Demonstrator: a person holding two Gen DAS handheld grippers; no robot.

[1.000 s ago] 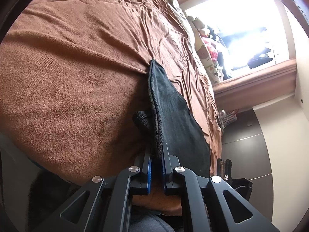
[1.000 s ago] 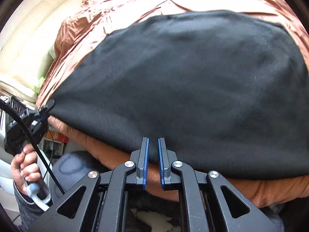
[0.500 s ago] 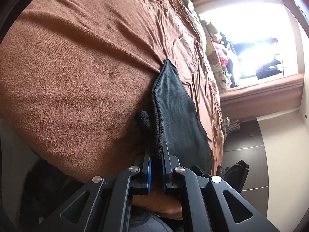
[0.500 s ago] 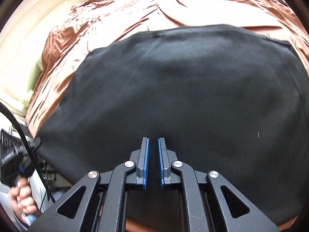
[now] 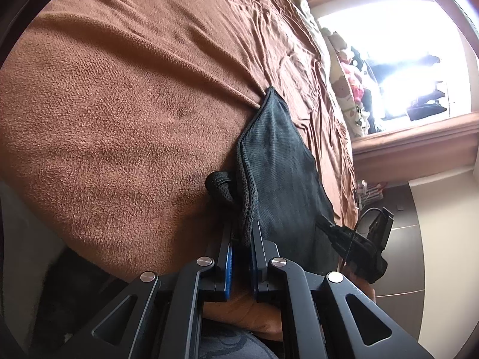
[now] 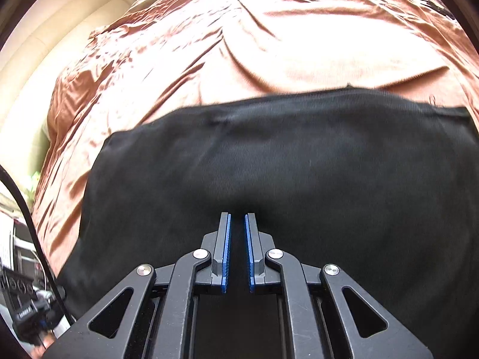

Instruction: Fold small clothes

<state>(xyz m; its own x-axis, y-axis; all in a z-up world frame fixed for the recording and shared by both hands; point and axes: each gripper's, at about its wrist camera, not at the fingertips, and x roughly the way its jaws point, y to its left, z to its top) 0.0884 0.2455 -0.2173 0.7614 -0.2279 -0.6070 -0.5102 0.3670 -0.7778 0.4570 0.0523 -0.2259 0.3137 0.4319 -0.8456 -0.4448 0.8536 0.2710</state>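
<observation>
A black mesh garment [image 5: 278,167] lies on a brown blanket [image 5: 119,113] on a bed. My left gripper [image 5: 242,233] is shut on the garment's bunched near edge, beside a black drawstring knot [image 5: 220,187]. In the right wrist view the same black garment [image 6: 299,161] spreads wide over the blanket [image 6: 239,39]. My right gripper [image 6: 237,218] is above the cloth, its jaws nearly closed with a narrow gap. Whether it pinches the fabric is hidden. The right gripper also shows in the left wrist view [image 5: 359,239] at the garment's far edge.
Printed pillows [image 5: 344,89] lie at the bed's far end below a bright window [image 5: 404,45]. A cream headboard or wall [image 6: 36,74] stands left in the right wrist view. The hand on the left gripper's handle [image 6: 30,314] with a cable is at lower left.
The right gripper has moved forward over the black garment, so the cloth's far edge sits lower in its view. The left gripper kept its hold and shifted slightly.
</observation>
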